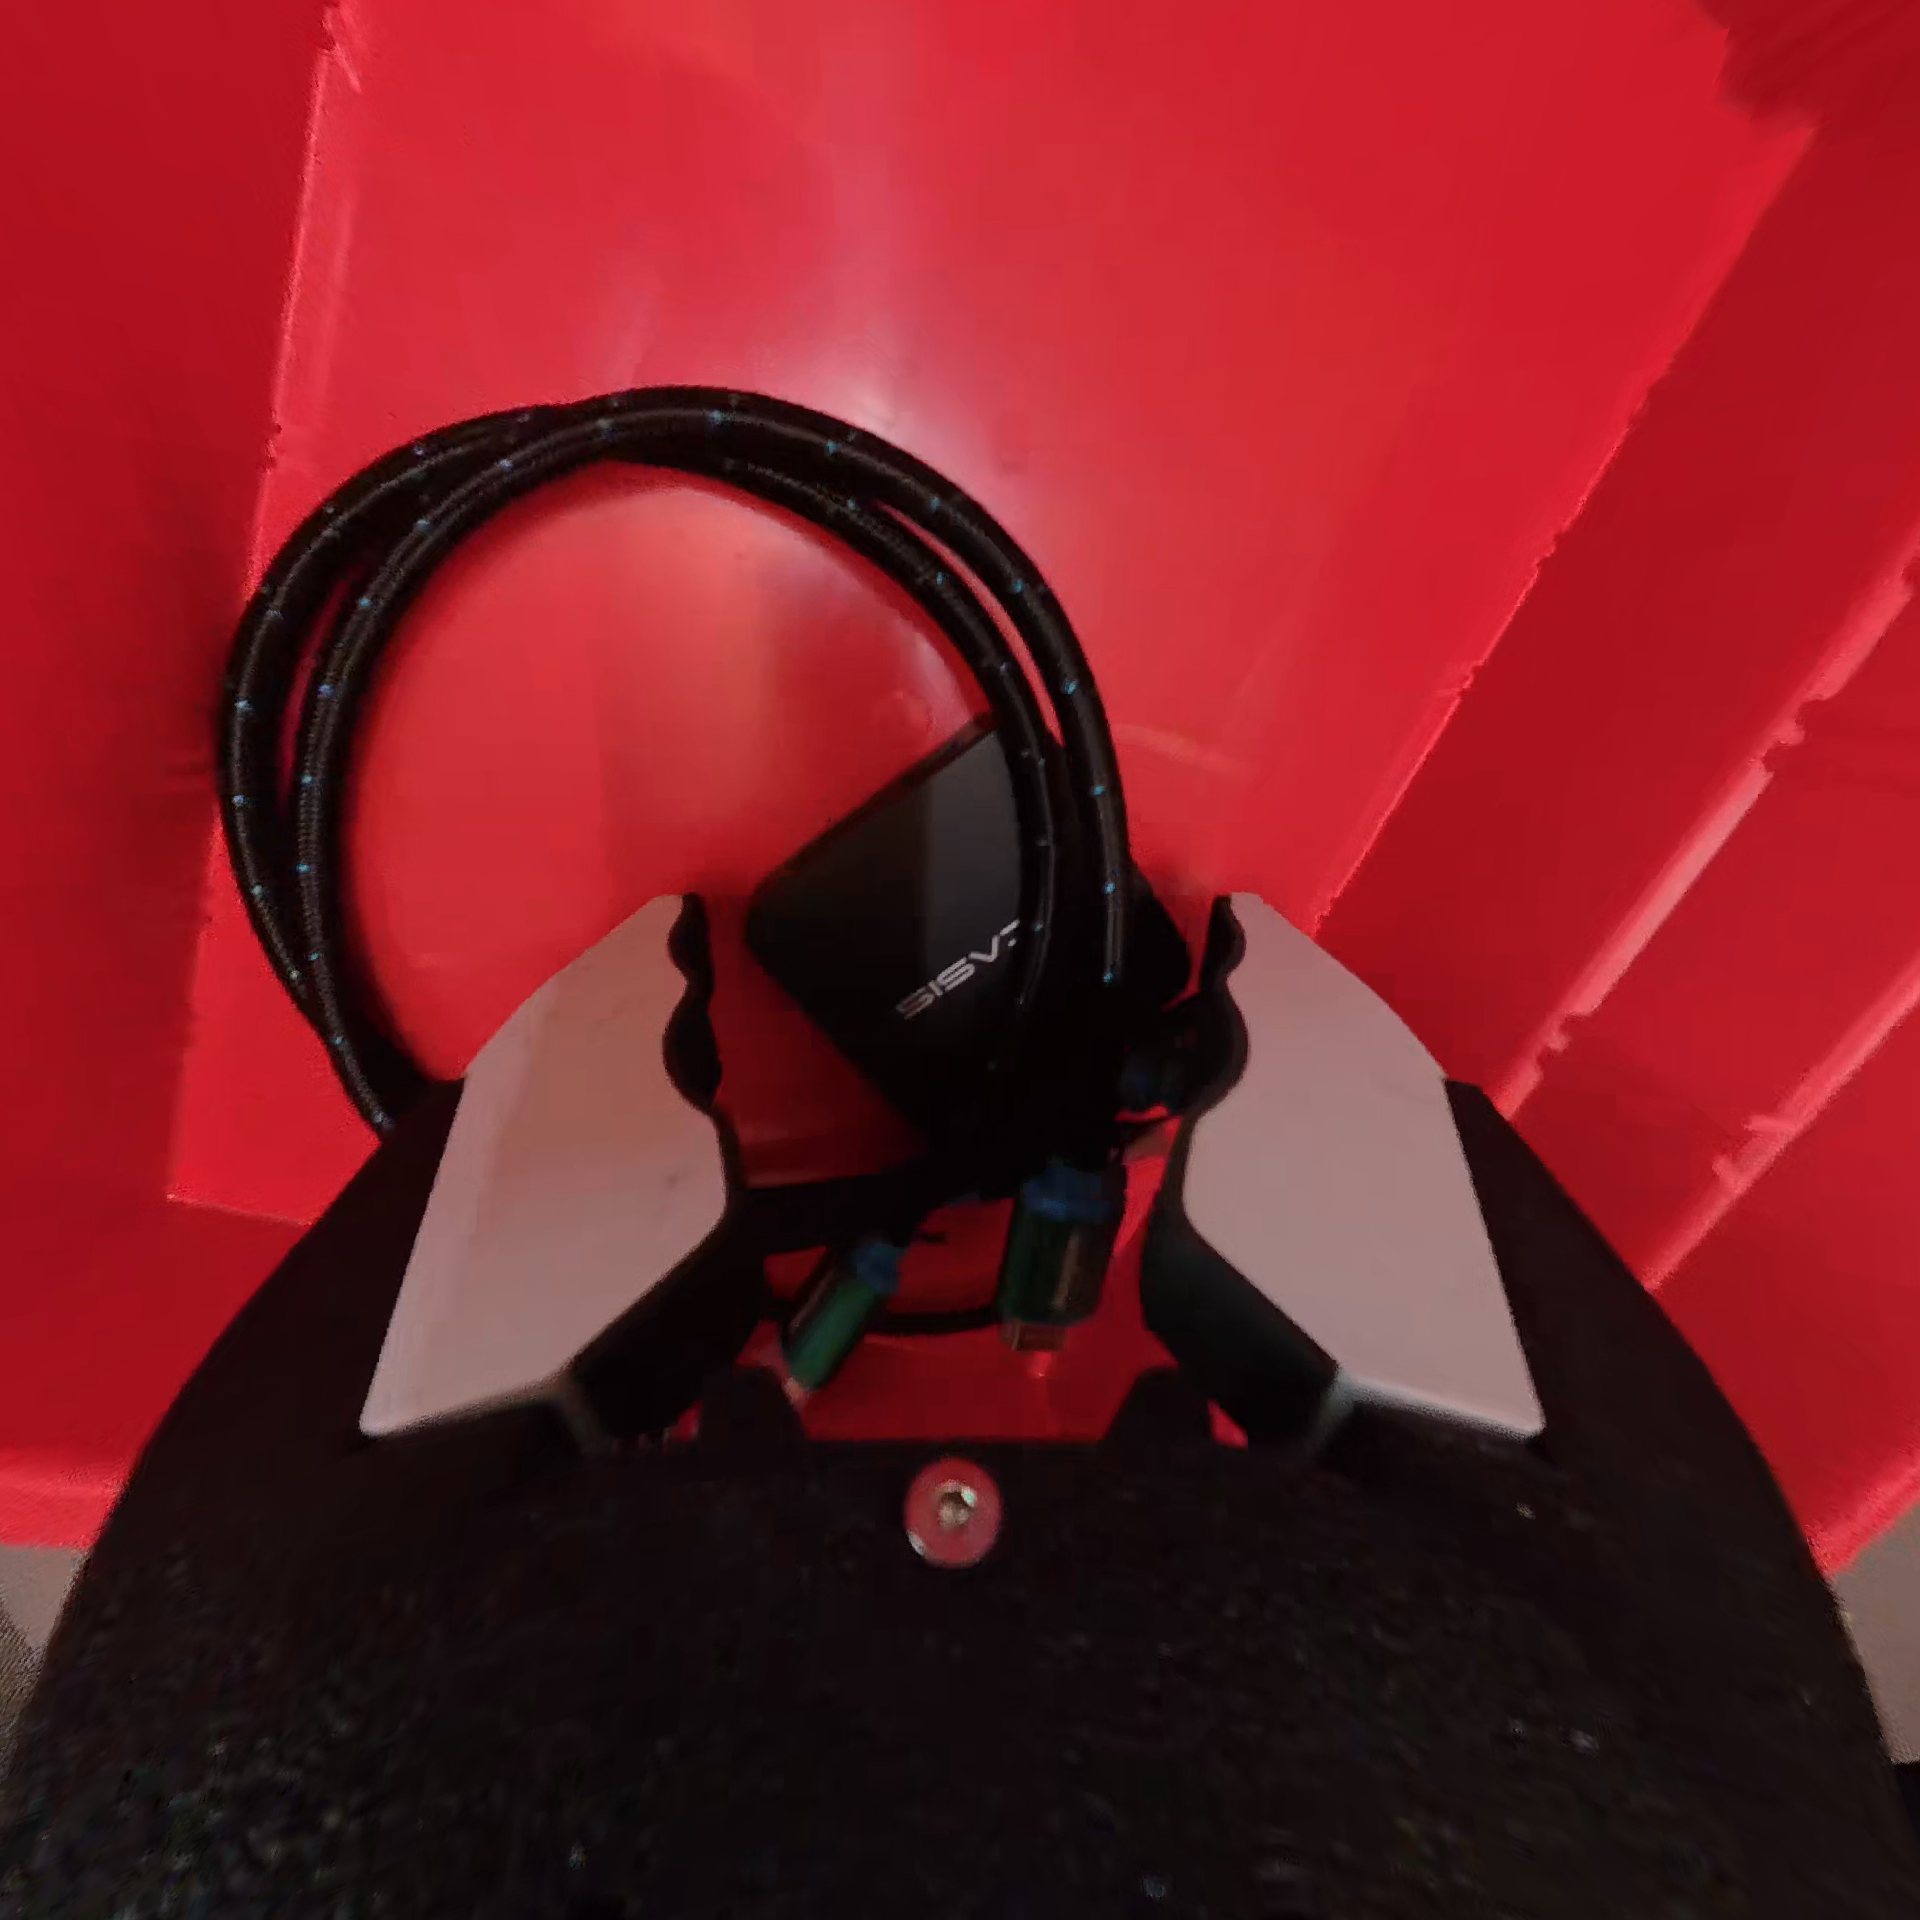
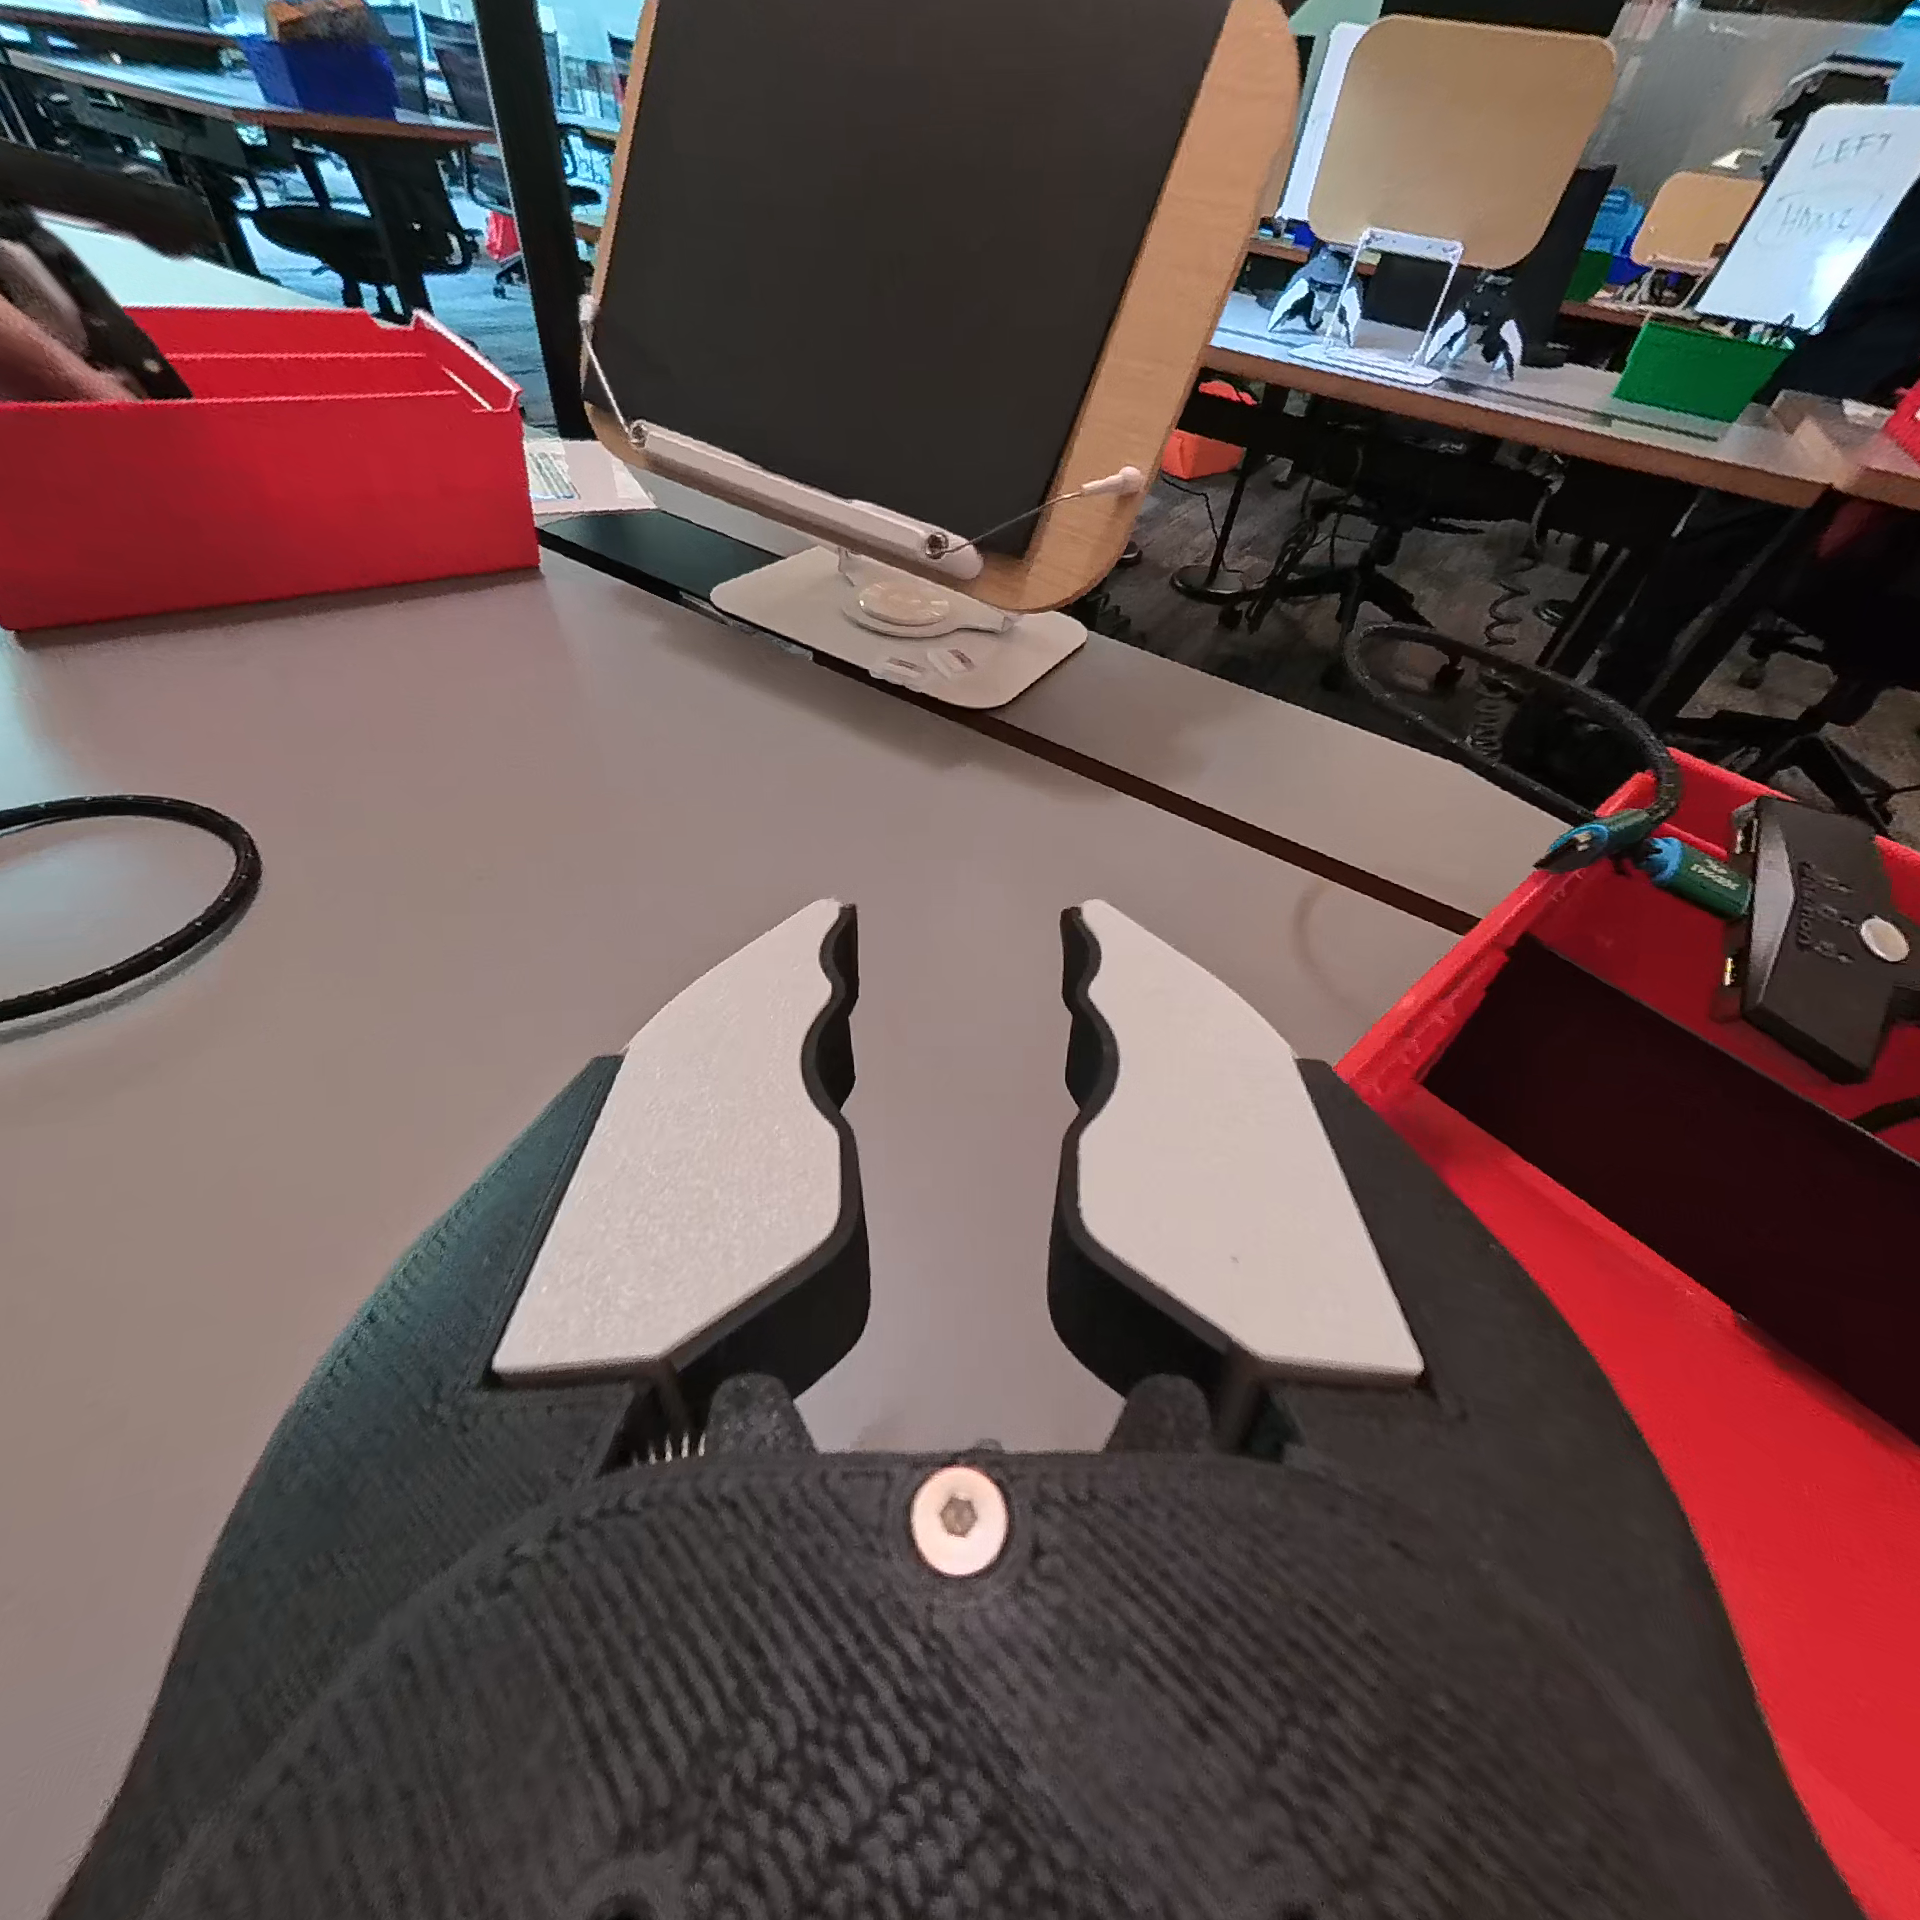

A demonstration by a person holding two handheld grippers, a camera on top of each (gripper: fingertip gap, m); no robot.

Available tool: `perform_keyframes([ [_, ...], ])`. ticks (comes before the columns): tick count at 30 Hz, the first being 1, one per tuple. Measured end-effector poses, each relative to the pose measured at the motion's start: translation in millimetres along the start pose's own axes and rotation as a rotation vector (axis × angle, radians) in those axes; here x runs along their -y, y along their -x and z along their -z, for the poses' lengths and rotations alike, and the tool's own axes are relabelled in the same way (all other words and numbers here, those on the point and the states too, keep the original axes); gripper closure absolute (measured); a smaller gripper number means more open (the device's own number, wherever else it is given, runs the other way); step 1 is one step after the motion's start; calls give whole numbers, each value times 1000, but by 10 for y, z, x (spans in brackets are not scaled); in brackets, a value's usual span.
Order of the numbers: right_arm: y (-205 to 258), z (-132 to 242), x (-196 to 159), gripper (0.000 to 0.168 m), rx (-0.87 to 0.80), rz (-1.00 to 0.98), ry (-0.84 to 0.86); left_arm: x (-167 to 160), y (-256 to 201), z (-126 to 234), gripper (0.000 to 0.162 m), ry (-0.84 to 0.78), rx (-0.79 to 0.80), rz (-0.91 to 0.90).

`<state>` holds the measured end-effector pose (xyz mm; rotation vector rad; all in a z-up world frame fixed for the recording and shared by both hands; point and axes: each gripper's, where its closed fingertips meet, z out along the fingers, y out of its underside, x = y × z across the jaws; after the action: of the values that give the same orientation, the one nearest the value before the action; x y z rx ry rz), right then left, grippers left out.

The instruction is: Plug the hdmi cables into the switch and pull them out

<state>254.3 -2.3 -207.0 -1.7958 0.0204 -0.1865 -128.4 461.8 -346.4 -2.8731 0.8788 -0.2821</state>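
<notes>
Presently, the following is catalogued:

- Left gripper (image 1: 961,914): lowered into a red bin (image 1: 1143,364); its jaws are spread wide and nothing is clamped, though the switch and cable lie between the fingers (image 1: 582,1143).
- Switch (image 1: 914,925): a small black box with a glossy top, set tilted on the bin floor. It is judged light, rigid and somewhat slippery; it is best taken across its two narrow side edges, so that the port faces are left free.
- Cable (image 1: 312,748): black braid flecked with blue, coiled in a double loop beside and over the switch. The braid is judged soft and springy, so a hold on it gives poor control of the end.
- Plugs (image 1: 1049,1262): two are seen near the gripper base, with green metallic shells and blue collars, neither seated in a port. They are judged stiff and small; they are the proper place to be held, flat sides against the pads.
- Right gripper (image 2: 959,930): held over a grey table (image 2: 520,831), jaws parted by a modest gap, nothing between them.
- Second bin (image 2: 1558,1039): red, at the right; a black switch-like box (image 2: 1818,935) and a green plug (image 2: 1704,883) are held in it, with a cable looped over its rim.
- Third bin (image 2: 260,499): red, far left on the table.
- Loose cable (image 2: 208,904): lies on the table at the left.
- Stand (image 2: 914,291): a dark panel edged in wood, at the far side.
</notes>
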Motion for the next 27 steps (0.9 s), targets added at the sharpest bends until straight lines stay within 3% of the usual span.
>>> perform_keyframes([
  [4, -16, 36, 16, 130, -12, 22, 4, -24, -23, -66, 73, 69, 128, -95],
  [5, -33, 47, 18, 130, -17, 20, 2, -13, -54, -67, 79, 67, 127, -114],
  [11, -128, 121, 55, 130, -36, -5, -24, 22, -65, -67, 81, 11, 110, -182],
  [15, -149, 144, 54, 130, -38, -6, -24, 121, -86, 27, 88, -109, 60, -204],
  [22, -134, 124, 46, 130, -32, -13, -22, 456, -112, 681, 93, -460, -164, -74],
  [27, 253, -88, 81, 130, 92, -7, -31, 594, -299, 1252, 94, -716, -516, 3],
])
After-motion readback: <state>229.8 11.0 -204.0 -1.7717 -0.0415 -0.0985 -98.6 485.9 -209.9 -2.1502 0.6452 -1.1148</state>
